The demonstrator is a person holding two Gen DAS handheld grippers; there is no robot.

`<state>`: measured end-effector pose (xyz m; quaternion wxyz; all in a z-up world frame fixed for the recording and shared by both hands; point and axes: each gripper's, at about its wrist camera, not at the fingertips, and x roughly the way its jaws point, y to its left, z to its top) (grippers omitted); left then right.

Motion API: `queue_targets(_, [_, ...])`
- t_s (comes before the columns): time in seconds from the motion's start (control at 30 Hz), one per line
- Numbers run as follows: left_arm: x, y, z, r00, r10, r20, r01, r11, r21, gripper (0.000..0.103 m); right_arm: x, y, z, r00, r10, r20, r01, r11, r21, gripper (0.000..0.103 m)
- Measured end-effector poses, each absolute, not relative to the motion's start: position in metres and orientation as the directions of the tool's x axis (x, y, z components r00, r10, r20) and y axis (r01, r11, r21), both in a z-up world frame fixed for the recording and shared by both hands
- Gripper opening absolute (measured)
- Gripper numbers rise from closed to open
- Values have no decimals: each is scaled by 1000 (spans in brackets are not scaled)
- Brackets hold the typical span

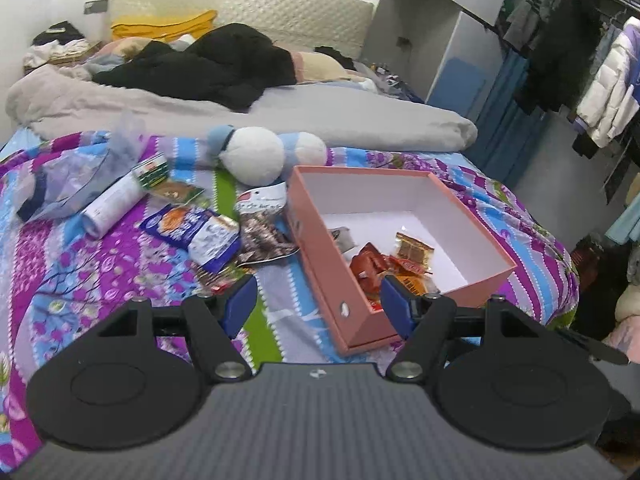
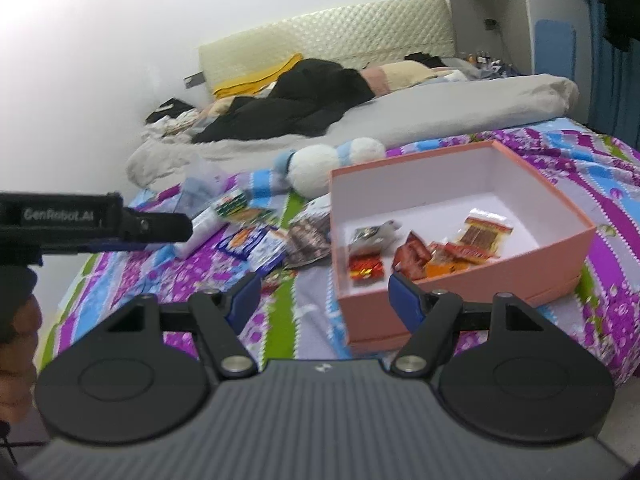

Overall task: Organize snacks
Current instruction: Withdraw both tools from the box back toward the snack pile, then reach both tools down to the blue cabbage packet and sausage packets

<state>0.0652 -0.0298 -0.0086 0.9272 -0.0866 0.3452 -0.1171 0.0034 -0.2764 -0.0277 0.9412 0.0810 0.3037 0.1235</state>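
Ahead of both grippers, a bed under a glossy purple, blue and green patterned sheet [image 1: 72,264]. Left gripper [image 1: 318,306]: blue-padded fingers spread wide, nothing between them. Right gripper [image 2: 324,300]: likewise released, empty. Just beyond the right-hand finger of each, a square pink cardboard box [image 1: 324,256] with smooth white inside walls, lid off. Inside, near its front corner, several crinkly snack packets [image 1: 370,266] in red and orange foil, one clear-windowed sachet [image 1: 414,250] among them. Beyond the left-hand fingers, loose on the sheet: a blue-and-white crumpled foil bag [image 1: 196,232], a brown printed pouch [image 1: 262,232], a white cylindrical tube [image 1: 112,202]. Farther back, a round, fuzzy white-and-blue plush toy [image 1: 256,156] touching the box's far corner.
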Motion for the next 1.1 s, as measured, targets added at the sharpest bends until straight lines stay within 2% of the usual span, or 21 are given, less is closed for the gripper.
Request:
queue_targets(0.23, [44, -16, -11, 746, -227, -627, 117, 970, -212, 73, -19, -255, -38, 758, 332, -561, -261, 943, 206, 72])
queue_targets(0.33, [41, 4, -12, 751, -225, -621, 71, 962, -263, 73, -27, -250, -42, 745, 342, -572, -286, 939, 189, 72])
queue_targets(0.57, [45, 26, -20, 739, -189, -647, 21, 966, -257, 73, -25, -248, -44, 745, 348, -569, -284, 937, 202, 72])
queue_targets(0.7, [56, 34, -31, 724, -185, -665, 1, 964, -267, 74, -19, -239, -47, 744, 355, -567, -298, 935, 194, 72])
queue_targets(0.8, [70, 42, -42, 713, -180, -677, -24, 960, -280, 82, -11, -231, -50, 739, 360, -570, -313, 932, 182, 72])
queue_targets(1.1, [131, 74, -83, 670, -148, -727, -119, 945, -303, 82, 26, -191, -68, 692, 399, -601, -395, 907, 146, 71])
